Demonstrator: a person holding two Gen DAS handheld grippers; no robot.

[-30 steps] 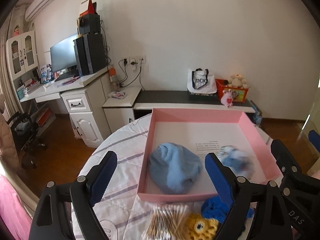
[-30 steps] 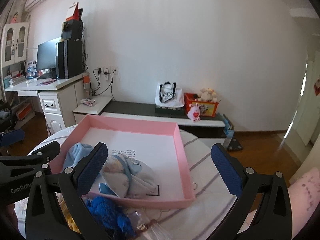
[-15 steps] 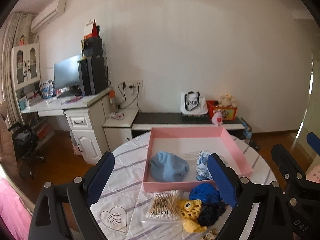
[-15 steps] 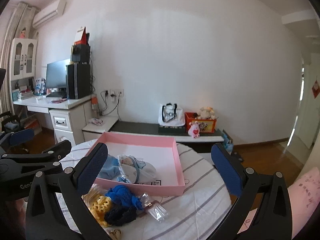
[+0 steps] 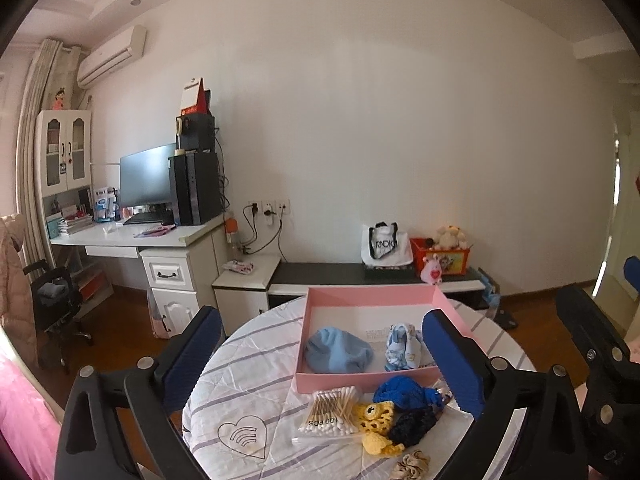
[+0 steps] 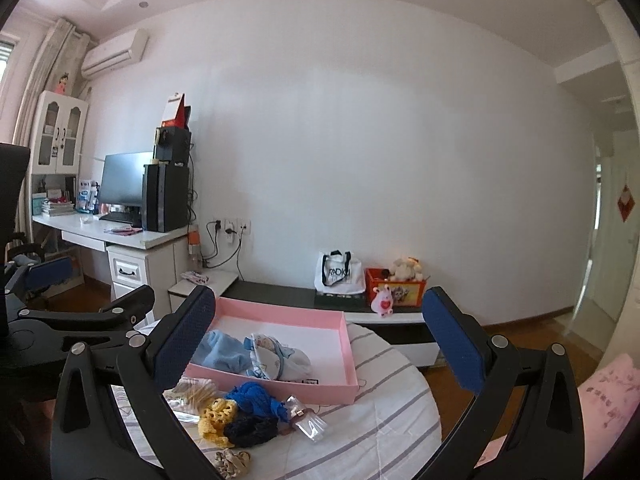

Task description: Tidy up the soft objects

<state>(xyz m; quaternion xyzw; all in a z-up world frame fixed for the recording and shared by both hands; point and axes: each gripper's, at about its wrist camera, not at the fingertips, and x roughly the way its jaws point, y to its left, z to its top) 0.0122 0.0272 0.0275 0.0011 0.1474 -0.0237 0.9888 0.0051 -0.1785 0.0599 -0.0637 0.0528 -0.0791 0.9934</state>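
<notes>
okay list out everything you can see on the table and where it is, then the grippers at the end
table: one, round, white striped cloth
tray: one, pink, far side
hat: one, light blue, tray's left
printed cloth: one, blue-white, beside hat
cotton swabs: one clear bag, before tray
knit pieces: blue, yellow, navy, clustered before tray
scrunchie: one, beige, near edge
small clear bag: one, right of knits
left gripper: jaws opening, empty
right gripper: jaws wide, empty

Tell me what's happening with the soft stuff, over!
Left gripper opening, nothing between the fingers; right gripper open, empty. Blue hat and baby cloth in the pink box. Yarn pile waits in front. Nothing in the way.
</notes>
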